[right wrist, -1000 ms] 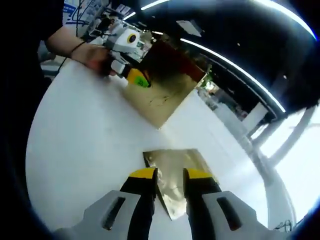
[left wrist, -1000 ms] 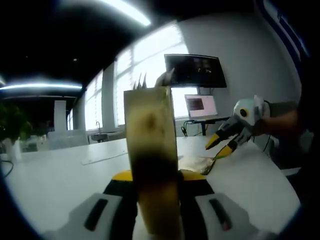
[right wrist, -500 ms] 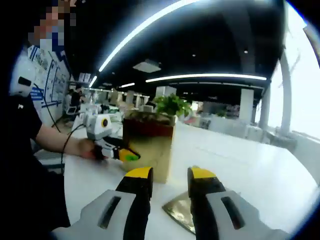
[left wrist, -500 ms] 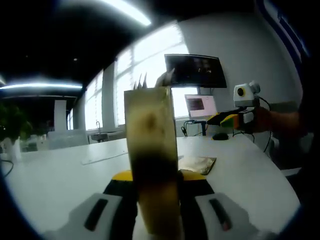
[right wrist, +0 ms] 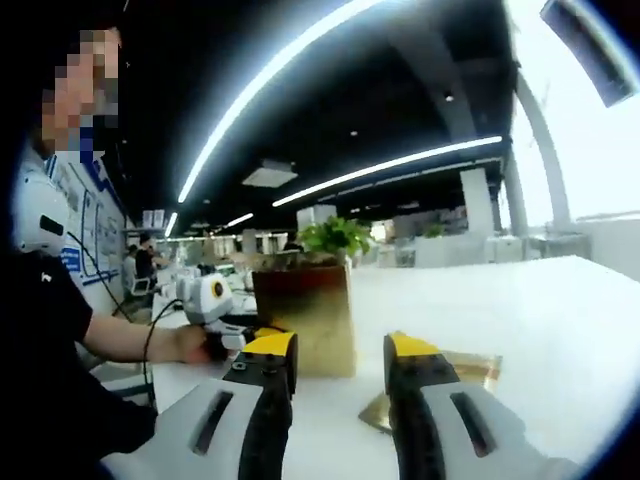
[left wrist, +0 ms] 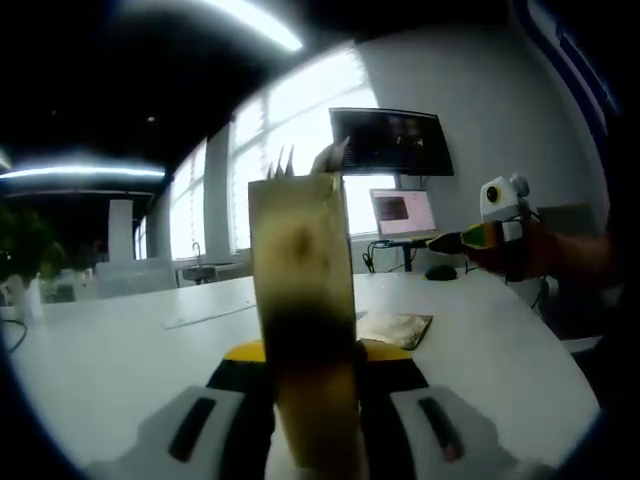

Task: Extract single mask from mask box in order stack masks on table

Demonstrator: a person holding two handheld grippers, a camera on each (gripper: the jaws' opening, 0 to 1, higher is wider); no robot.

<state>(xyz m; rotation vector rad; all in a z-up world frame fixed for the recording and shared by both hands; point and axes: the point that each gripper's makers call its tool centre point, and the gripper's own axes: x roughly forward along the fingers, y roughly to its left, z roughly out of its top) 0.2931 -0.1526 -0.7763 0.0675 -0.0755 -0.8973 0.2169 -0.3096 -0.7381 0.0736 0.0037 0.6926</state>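
left gripper (left wrist: pixel 312 352) clamped on the box (left wrist: pixel 303 300), jaws pressed against both sides of its lower end, box upright and rising from between them. tips of masks poking out of the box top in the left gripper view. box also in the right gripper view (right wrist: pixel 305 318), standing on the table (right wrist: pixel 590 300), with the left gripper (right wrist: pixel 262 335) and a hand (right wrist: pixel 190 343) at its left side.

right gripper (right wrist: pixel 340 352) with jaws apart, nothing between them, held above the table just in front of the box. in the left gripper view, right gripper (left wrist: pixel 452 240) raised off the table at the right, well apart from the box, gripped by a hand (left wrist: pixel 520 255).

one mask (left wrist: pixel 395 328) lying flat on the table (left wrist: pixel 110 350), just beside the box on its right in the left gripper view; in the right gripper view the same mask (right wrist: pixel 450 375) flat behind the right jaw, near the box base, not touching either gripper.

monitor (left wrist: pixel 390 142) and laptop screen (left wrist: pixel 402 212) behind the table. plant (right wrist: pixel 335 237) beyond the box.
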